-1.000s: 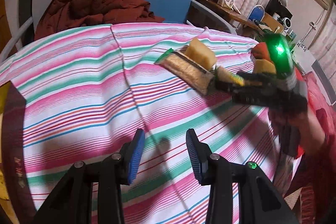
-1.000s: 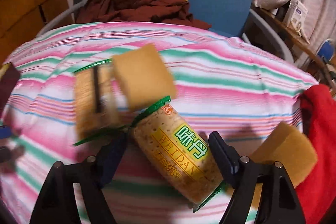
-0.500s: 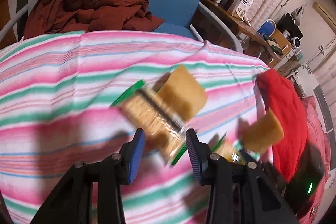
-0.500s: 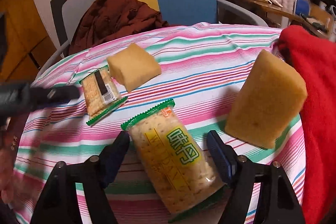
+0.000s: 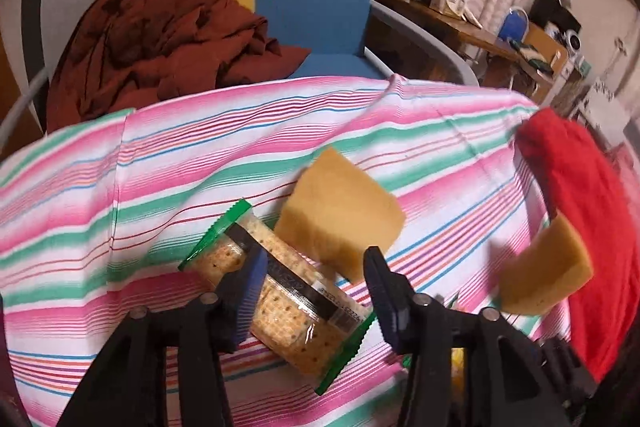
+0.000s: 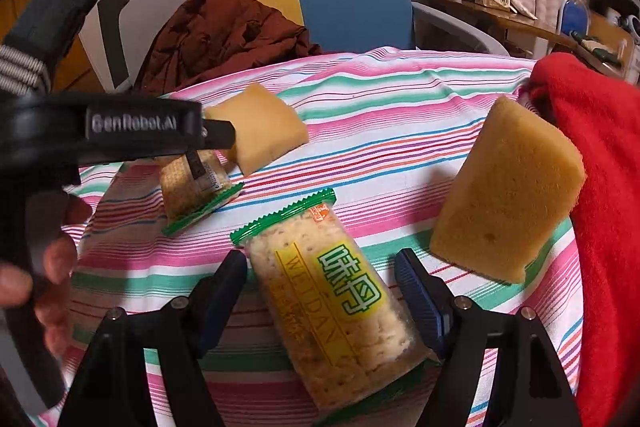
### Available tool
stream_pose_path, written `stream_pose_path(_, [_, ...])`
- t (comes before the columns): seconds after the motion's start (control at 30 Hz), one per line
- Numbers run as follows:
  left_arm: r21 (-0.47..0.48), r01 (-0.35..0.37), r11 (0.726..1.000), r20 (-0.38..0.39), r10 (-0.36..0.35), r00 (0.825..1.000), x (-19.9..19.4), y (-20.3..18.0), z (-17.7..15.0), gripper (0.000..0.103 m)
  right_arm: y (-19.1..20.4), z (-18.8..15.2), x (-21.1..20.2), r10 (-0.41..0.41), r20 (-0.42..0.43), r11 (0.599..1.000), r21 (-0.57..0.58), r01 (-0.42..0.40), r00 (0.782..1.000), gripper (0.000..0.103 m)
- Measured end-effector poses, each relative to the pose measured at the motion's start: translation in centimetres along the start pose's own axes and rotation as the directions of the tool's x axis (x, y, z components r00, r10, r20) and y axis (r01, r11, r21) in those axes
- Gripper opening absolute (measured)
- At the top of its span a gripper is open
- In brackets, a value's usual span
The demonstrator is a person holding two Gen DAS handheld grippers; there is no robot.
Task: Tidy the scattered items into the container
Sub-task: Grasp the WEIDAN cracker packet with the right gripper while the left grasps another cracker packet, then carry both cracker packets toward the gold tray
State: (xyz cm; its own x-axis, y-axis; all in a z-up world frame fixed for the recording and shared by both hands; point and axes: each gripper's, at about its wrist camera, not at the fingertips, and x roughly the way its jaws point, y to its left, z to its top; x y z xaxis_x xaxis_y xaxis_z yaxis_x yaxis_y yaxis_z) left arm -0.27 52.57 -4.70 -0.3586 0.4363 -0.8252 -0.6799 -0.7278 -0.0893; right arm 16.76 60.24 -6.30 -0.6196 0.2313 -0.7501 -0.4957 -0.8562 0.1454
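Left wrist view: the left tongs [image 5: 314, 291] have just been opening and now stand spread around a cracker packet [image 5: 280, 301] lying barcode side up on the striped tabletop [image 5: 100, 219], pads not yet pressing it. Just beyond it lies a tan sponge [image 5: 340, 215], touching or overlapping the packet's far end. In the right wrist view the right tongs [image 6: 320, 295] are also spread, straddling a second cracker packet [image 6: 332, 311] with its yellow label up; a gap shows on each side. A larger sponge [image 6: 508, 191] leans against red cloth [image 6: 600, 187]. No container shows. The packets are likely light, their film slippery and the crackers brittle, so pinch gently across the short width, mid-length. The sponges should be soft and forgiving.
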Motion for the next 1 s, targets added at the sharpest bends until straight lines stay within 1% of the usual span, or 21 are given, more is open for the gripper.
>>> stream_pose_path(0.07, [0.029,-0.08,0.996,-0.019,0.08,0.997,0.0,-0.6,-0.2,0.053,0.0,0.0,0.0,-0.002,0.001,1.0,-0.002,0.002,1.0,0.078])
stream_pose_path(0.1, [0.026,-0.112,0.993,-0.027,0.113,0.993,-0.1,-0.6,-0.3,0.056,0.0,0.0,0.0,-0.002,0.002,1.0,-0.001,0.002,1.0,0.078])
stream_pose_path(0.13, [0.013,-0.135,0.991,-0.035,0.136,0.99,-0.3,-0.5,-0.5,0.056,0.0,0.0,0.0,0.0,0.003,1.0,0.001,0.0,1.0,0.078])
stream_pose_path(0.2, [-0.053,-0.174,0.983,-0.027,0.173,0.985,-0.7,0.6,-0.8,0.057,-0.1,0.0,0.0,0.001,0.004,1.0,0.002,-0.001,1.0,0.078])
stream_pose_path(0.23, [-0.084,-0.171,0.982,-0.037,0.168,0.985,-0.4,1.1,-0.9,0.06,-0.2,0.0,0.1,0.0,0.004,1.0,0.002,0.0,1.0,0.078])
stream_pose_path(0.27, [-0.104,-0.137,0.985,-0.057,0.132,0.99,0.1,1.6,-0.8,0.061,-0.2,0.0,0.1,-0.001,0.003,1.0,0.001,0.001,1.0,0.078])
stream_pose_path(0.3, [-0.122,-0.08,0.989,-0.081,0.07,0.994,0.8,2.2,-0.7,0.063,-0.1,0.0,0.1,-0.003,0.003,1.0,0.0,0.003,1.0,0.078])
stream_pose_path(0.37, [-0.155,-0.028,0.988,-0.084,0.015,0.996,1.2,3.3,-0.5,0.064,-0.1,0.0,0.1,-0.005,0.004,1.0,-0.002,0.005,1.0,0.078])
stream_pose_path(0.4, [-0.155,-0.011,0.988,-0.081,-0.001,0.997,1.2,3.6,-0.5,0.06,-0.1,0.0,0.1,-0.005,0.004,1.0,-0.002,0.005,1.0,0.078])
stream_pose_path(0.47, [-0.127,-0.005,0.992,-0.07,-0.004,0.998,0.9,3.6,-0.7,0.055,-0.2,0.0,0.1,-0.004,0.006,1.0,0.0,0.004,1.0,0.078])
stream_pose_path(0.5, [-0.114,0.001,0.993,-0.062,-0.009,0.998,0.7,3.7,-0.9,0.049,-0.2,0.0,0.1,-0.004,0.006,1.0,0.0,0.004,1.0,0.078])
stream_pose_path(0.53, [-0.105,0.014,0.994,-0.052,-0.019,0.998,0.5,3.9,-1.2,0.047,-0.2,0.0,0.1,-0.006,0.006,1.0,0.0,0.006,1.0,0.077])
stream_pose_path(0.57, [-0.103,0.024,0.994,-0.044,-0.029,0.999,0.2,4.1,-1.5,0.046,-0.2,0.1,0.2,-0.009,0.006,1.0,0.0,0.009,1.0,0.076])
stream_pose_path(0.6, [-0.103,0.034,0.994,-0.036,-0.038,0.999,-0.1,4.3,-1.8,0.042,-0.2,0.1,0.1,-0.016,0.009,1.0,0.0,0.016,1.0,0.075])
stream_pose_path(0.63, [-0.103,0.047,0.994,-0.03,-0.051,0.998,-0.3,4.5,-2.1,0.04,-0.2,0.1,0.1,-0.022,0.011,1.0,0.001,0.022,1.0,0.071])
stream_pose_path(0.77, [-0.099,0.083,0.992,-0.015,-0.085,0.996,-1.2,5.4,-3.4,0.038,-0.8,0.1,-0.1,-0.036,0.022,0.999,0.031,0.036,0.999,0.058])
stream_pose_path(0.87, [-0.128,0.104,0.986,-0.004,-0.106,0.994,-2.1,6.2,-4.6,0.037,-1.3,0.1,-0.2,-0.043,0.027,0.998,0.053,0.042,0.999,0.05])
stream_pose_path(1.0, [-0.197,0.176,0.964,0.014,-0.176,0.984,-3.3,8.0,-6.3,0.035,-1.2,0.2,-0.3,-0.053,0.031,0.997,0.051,0.051,0.998,0.048])
